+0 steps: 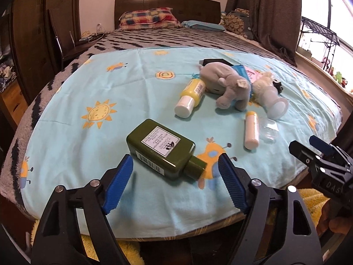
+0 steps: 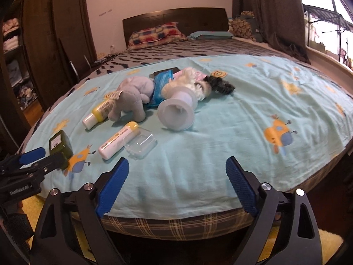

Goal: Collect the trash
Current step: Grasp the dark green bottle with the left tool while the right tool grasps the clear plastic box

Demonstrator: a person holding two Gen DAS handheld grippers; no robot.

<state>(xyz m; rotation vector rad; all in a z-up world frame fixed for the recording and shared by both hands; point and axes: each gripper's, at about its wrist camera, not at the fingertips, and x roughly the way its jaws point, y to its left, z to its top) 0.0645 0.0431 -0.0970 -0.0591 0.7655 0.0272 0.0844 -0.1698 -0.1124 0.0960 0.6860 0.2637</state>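
Note:
A dark green bottle (image 1: 161, 148) lies flat on the light blue blanket (image 1: 88, 154), its cap toward me. My left gripper (image 1: 175, 176) is open just short of it, pads on either side of the cap and clear of it. In the right wrist view, my right gripper (image 2: 176, 183) is open over bare blanket (image 2: 220, 143) near the bed's foot, nothing between its fingers. Ahead of it lie a slim white tube (image 2: 119, 140) with a yellow cap, a clear plastic case (image 2: 140, 143), a yellow bottle (image 2: 97, 112) and a translucent cup (image 2: 176, 114).
A grey plush elephant (image 1: 227, 84), a white and black plush (image 2: 198, 81) and a blue packet (image 2: 163, 81) are heaped mid-blanket. Pillows (image 1: 147, 17) lie by the headboard. A wardrobe (image 1: 28, 44) stands to the left, a window (image 1: 326, 33) to the right, and a yellow rug (image 2: 331, 243) below.

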